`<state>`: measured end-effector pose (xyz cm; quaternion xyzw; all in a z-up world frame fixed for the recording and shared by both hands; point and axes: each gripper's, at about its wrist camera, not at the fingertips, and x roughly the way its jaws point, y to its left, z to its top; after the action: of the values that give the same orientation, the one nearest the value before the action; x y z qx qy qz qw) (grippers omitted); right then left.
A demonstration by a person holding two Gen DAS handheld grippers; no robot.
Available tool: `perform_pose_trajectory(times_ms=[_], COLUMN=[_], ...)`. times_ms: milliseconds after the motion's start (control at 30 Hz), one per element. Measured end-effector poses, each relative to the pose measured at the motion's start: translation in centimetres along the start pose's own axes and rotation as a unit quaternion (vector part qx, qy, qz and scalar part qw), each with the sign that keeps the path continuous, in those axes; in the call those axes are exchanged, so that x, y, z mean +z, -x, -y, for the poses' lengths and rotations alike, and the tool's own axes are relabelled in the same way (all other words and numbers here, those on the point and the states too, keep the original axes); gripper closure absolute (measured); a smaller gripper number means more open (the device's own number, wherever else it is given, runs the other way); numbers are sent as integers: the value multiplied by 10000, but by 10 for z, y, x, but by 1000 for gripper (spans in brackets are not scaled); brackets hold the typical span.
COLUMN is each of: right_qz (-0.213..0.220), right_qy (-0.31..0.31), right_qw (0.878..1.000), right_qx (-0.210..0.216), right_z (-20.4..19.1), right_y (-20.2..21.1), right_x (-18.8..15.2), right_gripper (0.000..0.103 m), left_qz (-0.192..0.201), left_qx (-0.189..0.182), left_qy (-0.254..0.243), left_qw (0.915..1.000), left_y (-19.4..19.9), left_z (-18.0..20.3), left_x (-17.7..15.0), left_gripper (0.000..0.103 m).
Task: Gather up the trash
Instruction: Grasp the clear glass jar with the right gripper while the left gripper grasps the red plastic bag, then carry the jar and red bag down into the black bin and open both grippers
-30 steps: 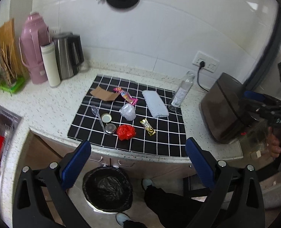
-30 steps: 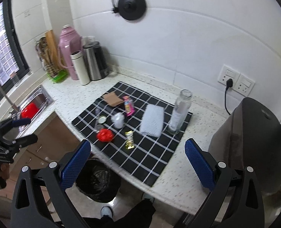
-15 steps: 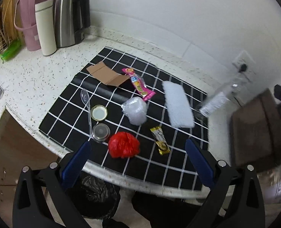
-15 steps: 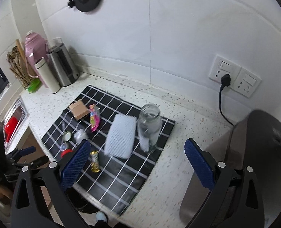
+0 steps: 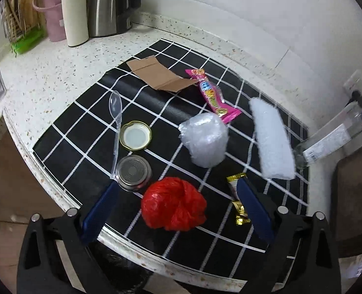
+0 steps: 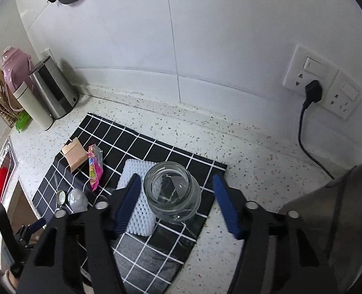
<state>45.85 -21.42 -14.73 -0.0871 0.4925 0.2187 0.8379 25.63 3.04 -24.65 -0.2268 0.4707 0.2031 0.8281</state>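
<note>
I am hovering the left gripper [image 5: 177,203] over the red bag [image 5: 173,204] on the mat [image 5: 88,154], jaws wide, gripping nothing. My right gripper [image 6: 177,205] is straddling the glass jar [image 6: 172,192] standing beside the white foam [image 6: 138,210]; its jaws have just been closing, pads not touching the glass.

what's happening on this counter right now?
A person with a claw in each hand is clearing trash off a checked mat. The left claw, open, straddles a crumpled red bag. The right claw has just been closing around an upright glass jar, with a gap still visible on its right side. Wrappers, lids and a spoon remain.
</note>
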Motion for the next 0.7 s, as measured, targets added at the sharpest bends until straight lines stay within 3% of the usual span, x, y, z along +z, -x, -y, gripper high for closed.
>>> perform_pose_trajectory(times_ms=[67,200,400,467,500,567,700], right_qz=[-16,66,146,150,150,150,157], right_qy=[47,183,266,221,186,171,142], right_qw=[10000,9998,9995,9996,9996,9997,9998], right_qx=[46,-11,-81,-113,-129,-110,-37], right_z=[0,-5,-7,-6,-5,-3,0], right_y=[-4,-4,-2,-2,-1,0,5], right_x=[1,2,3,3,3,2,-2], right_gripper=[60,65,68,68,69,69,69], left_qz=[21,-24,-256,-270,-297,-381,-381], left_qx=[14,220,290,239,249,224,157], left_qy=[43,118,216,209,174,178,157], left_qw=[10000,9997,9990,9991,9991,9989,9990], left_y=[-3,-13,-26,-28,-30,-34,-34], left_z=[-2,-5,-13,-13,-12,-12,-12], left_x=[0,-3,-11,-14,-15,-17,-18], left_gripper=[12,14,32,33,37,55,69])
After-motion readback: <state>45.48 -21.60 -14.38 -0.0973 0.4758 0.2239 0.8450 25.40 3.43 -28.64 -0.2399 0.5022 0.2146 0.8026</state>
